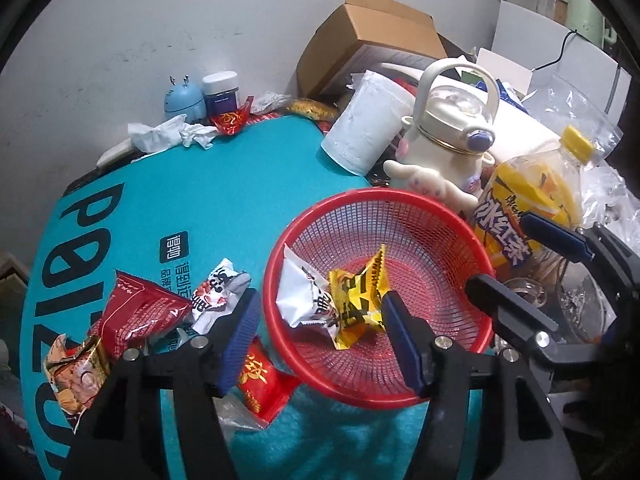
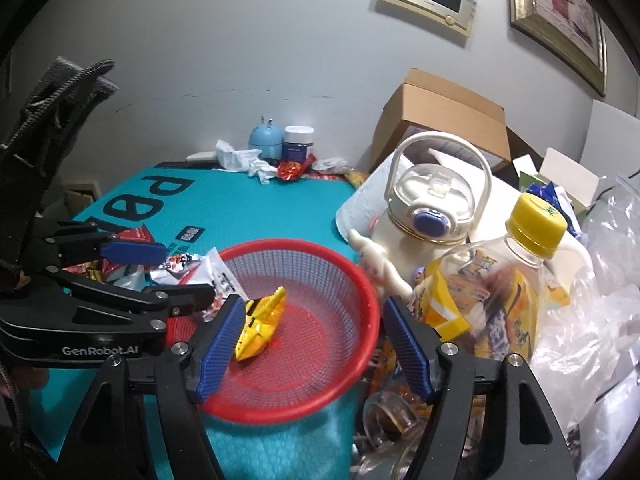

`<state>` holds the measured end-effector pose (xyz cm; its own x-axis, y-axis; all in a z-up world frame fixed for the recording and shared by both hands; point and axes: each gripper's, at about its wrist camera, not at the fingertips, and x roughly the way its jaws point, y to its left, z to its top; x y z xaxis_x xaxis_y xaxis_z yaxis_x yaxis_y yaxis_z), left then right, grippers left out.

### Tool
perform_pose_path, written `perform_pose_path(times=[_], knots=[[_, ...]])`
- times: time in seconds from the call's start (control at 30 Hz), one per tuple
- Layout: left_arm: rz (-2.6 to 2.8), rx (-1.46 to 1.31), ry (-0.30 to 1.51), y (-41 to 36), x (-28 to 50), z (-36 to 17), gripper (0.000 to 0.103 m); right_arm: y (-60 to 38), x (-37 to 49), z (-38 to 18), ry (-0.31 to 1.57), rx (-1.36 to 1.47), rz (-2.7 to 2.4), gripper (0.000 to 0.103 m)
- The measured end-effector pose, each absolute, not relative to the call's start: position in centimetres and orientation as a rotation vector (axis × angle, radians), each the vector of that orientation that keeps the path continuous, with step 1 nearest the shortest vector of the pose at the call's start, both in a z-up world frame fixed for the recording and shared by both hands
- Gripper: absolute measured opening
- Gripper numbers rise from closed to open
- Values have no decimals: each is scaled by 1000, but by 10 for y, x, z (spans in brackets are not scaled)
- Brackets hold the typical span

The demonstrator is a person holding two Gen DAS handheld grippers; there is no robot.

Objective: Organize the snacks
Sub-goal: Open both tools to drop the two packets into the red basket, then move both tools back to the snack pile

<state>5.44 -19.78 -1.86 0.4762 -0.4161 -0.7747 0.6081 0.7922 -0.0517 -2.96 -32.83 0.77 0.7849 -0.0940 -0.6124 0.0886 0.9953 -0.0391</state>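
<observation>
While the red basket (image 1: 384,300) sits low and right of centre in the left wrist view, at the near edge of the teal worktop (image 1: 224,200), it holds a yellow packet (image 1: 362,304) and a white packet (image 1: 304,300), both loose on the mesh. The left gripper (image 1: 320,344) has its fingers spread and empty, one either side of the basket's near-left rim; the right gripper (image 2: 316,344) also stands spread and grips nothing, its fingers straddling the basket's near-right rim. The basket looks light and appears to overhang the worktop edge toward the camera, so a finger catching the rim could tip or drag it off and spill the packets. The bottle (image 2: 500,292) and cream jug (image 2: 432,216) crowd the right side, and a wide swing of the right gripper could knock them. More packets wait at lower left: a red one (image 1: 140,312), a white-red one (image 1: 218,292), a foil one (image 1: 76,376), and a red packet (image 1: 264,384) lies between the left fingers, easily pushed off. The yellow packet's long axis runs from the upper right down to the lower left, one corner pointing up.
</observation>
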Motion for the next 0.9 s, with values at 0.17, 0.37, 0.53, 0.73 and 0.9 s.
perform_pose_path(times=[0.17,0.37,0.53,0.73,0.9], knots=[[-629,233,865,-191,50,-12,61,-324,-34,13,645,-7,-86,72],[-603,212,848,-177,41,-4,61,-316,-36,19,643,4,-48,72],[-560,189,834,-159,35,1,61,-306,-38,23,635,6,-11,72],[-508,173,810,-138,26,8,61,-291,-38,27,631,9,40,72],[-466,159,788,-120,17,13,61,-276,-38,28,632,7,91,72]])
